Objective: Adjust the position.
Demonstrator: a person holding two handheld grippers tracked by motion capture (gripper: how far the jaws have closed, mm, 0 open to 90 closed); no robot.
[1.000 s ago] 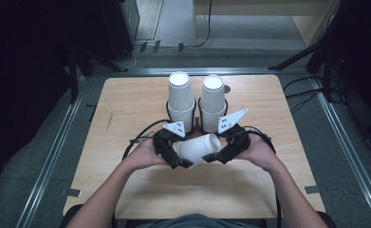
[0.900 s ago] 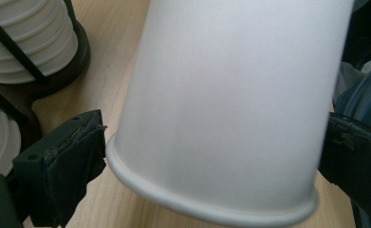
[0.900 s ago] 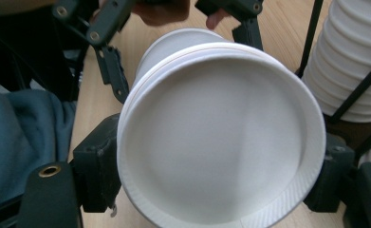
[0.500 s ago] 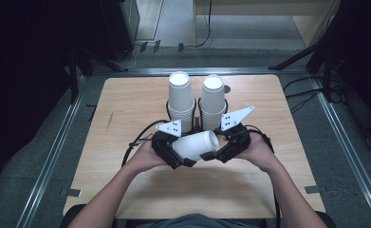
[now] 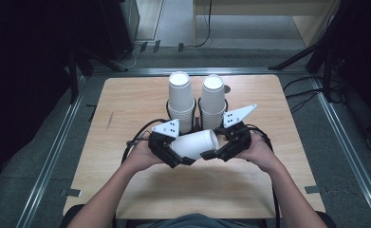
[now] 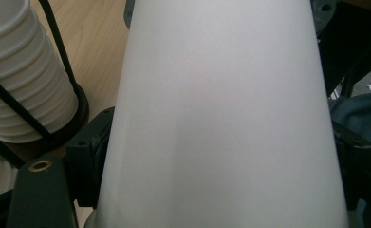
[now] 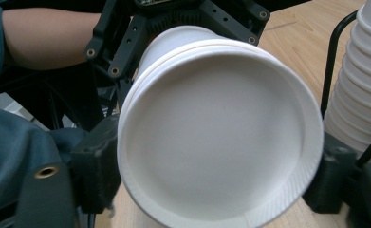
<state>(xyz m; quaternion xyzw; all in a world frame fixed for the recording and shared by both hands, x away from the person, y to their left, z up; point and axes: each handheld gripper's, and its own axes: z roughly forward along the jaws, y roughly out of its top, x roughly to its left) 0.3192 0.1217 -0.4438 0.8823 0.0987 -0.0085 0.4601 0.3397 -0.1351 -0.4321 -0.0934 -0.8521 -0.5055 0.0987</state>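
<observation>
Lying level above the table's (image 5: 126, 199) near middle, the paper cup (image 5: 192, 144) pointed its mouth right, base left. The left gripper (image 5: 173, 154), jaws just narrowing, clamped its base; the right gripper (image 5: 215, 153), just widened, flanked the rim loosely. Over-squeezing could crumple it.

A white paper cup (image 5: 194, 144) lies on its side above the table, mouth facing right, nested double.
</observation>
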